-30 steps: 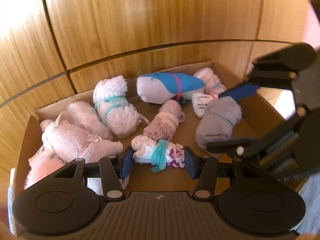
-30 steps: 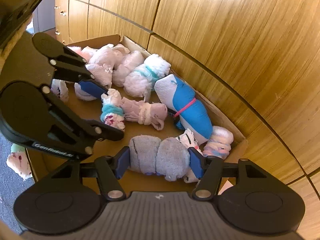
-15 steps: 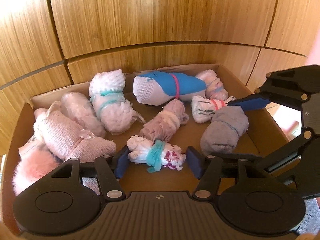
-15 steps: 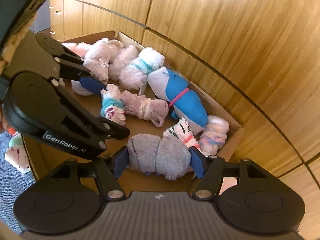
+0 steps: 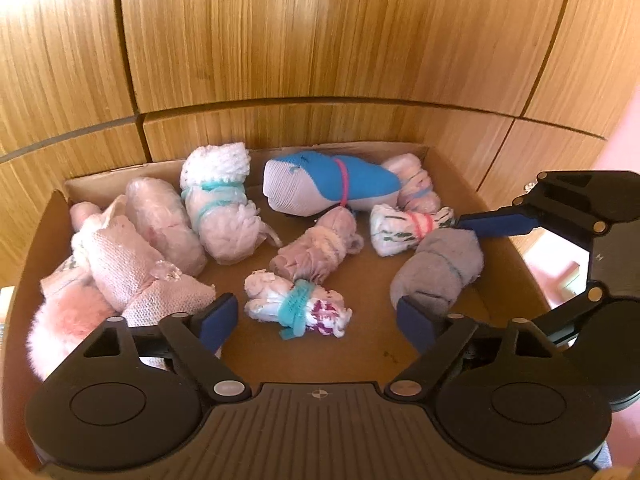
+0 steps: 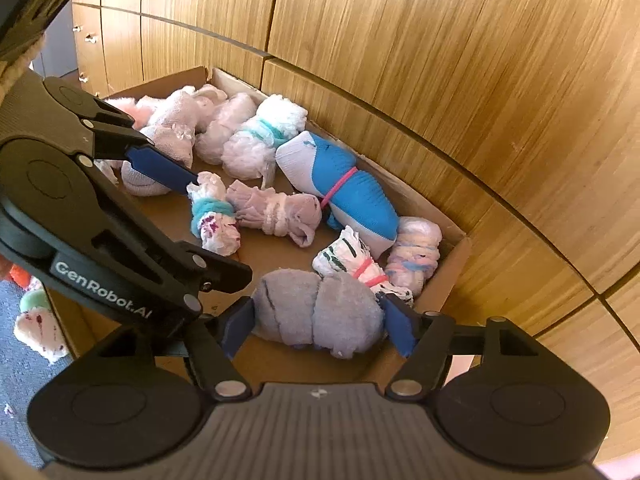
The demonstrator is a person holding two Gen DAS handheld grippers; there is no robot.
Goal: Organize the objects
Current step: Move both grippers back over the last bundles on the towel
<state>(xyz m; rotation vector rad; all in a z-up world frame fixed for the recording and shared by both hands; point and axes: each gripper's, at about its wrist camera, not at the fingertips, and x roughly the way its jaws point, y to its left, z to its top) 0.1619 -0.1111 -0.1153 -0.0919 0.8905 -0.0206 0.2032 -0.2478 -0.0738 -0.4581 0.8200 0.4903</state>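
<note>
A cardboard box (image 5: 500,248) holds several rolled sock bundles. My left gripper (image 5: 316,320) is open, and a white bundle with a teal band (image 5: 298,310) lies on the box floor between and just beyond its fingers, free of them. My right gripper (image 6: 320,324) is shut on a grey bundle (image 6: 320,314), low over the box's near right part. The grey bundle (image 5: 438,272) and right gripper also show in the left wrist view. The teal-banded bundle (image 6: 212,220) shows in the right wrist view beside the left gripper's fingers (image 6: 160,168).
A blue-and-white sock bundle (image 5: 332,186), pink and white bundles (image 5: 160,232) and a striped bundle (image 5: 404,228) fill the box's back and left. Wood panelling (image 5: 320,40) stands behind the box. More bundles (image 6: 38,320) lie on blue carpet outside the box.
My left gripper has opened, let go of the teal-banded bundle and drawn back a little. My right gripper keeps its hold on the grey bundle.
</note>
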